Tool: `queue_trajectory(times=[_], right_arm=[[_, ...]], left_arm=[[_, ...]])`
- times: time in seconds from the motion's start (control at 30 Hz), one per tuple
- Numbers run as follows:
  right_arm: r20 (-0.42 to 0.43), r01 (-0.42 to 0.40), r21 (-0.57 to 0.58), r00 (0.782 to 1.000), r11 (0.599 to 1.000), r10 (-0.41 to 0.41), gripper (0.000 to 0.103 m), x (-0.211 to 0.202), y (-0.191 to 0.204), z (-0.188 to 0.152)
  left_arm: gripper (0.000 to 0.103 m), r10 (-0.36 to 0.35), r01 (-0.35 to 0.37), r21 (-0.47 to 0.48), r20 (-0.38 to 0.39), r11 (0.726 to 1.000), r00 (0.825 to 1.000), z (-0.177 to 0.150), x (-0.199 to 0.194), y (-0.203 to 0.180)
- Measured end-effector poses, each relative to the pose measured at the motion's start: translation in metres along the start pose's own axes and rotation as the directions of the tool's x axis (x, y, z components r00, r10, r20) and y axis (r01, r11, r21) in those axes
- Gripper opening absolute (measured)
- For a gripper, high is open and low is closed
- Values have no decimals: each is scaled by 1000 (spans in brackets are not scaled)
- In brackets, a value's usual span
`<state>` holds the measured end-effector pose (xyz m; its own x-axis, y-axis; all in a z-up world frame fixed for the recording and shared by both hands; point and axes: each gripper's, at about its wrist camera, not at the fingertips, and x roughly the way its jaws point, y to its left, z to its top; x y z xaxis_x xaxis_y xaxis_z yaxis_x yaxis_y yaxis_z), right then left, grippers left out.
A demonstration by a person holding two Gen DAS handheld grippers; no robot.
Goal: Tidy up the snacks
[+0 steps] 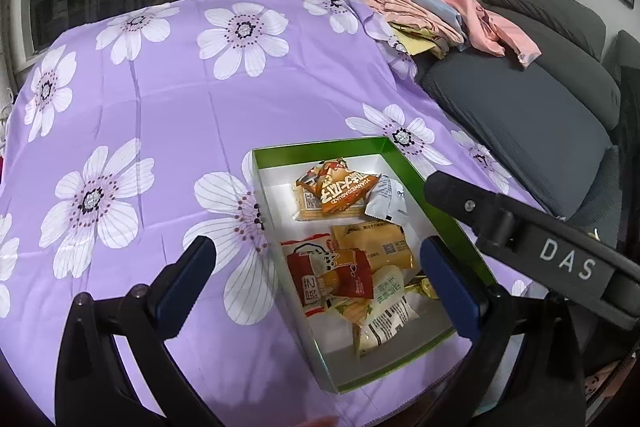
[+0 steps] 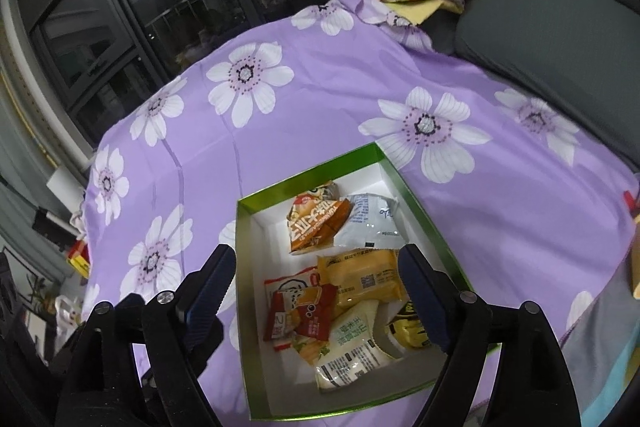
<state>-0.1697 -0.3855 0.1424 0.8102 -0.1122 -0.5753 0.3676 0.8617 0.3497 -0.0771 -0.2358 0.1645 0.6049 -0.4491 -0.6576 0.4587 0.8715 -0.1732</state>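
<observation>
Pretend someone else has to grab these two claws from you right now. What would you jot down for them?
Left claw: open, holding nothing, above the box.
Right claw: open, holding nothing, also above the box.
Green box: on the purple flowered cloth. Inside are the snack packets, including an orange packet, a white one and a yellow one.
Done: every snack in view lies in the box; none shows on the cloth.
Left: maybe tidy the loose heap. No lid in view.

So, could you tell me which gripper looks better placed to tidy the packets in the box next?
Probably the right gripper: its open jaws frame the packets in the box. The left gripper, also open, is offset, one finger over the cloth.
</observation>
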Motion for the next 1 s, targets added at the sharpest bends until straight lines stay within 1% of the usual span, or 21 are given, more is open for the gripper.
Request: queue_trajectory(times=[0.23, 0.7, 0.83, 1.0], right_arm=[[2, 33, -11, 999, 999, -33, 84, -3, 2, -2], [-14, 68, -12, 998, 998, -68, 84, -1, 1, -3], [-15, 78, -14, 997, 997, -78, 84, -1, 0, -3], [-18, 94, -19, 995, 995, -95, 84, 0, 0, -3]], left_arm=[[102, -3, 2, -17, -2, 1000, 1000, -1, -6, 1], [102, -10, 10, -8, -14, 1000, 1000, -3, -7, -3], [102, 2, -2, -6, -17, 1000, 1000, -4, -5, -3], [102, -8, 8, -6, -22, 1000, 1000, -5, -4, -2]])
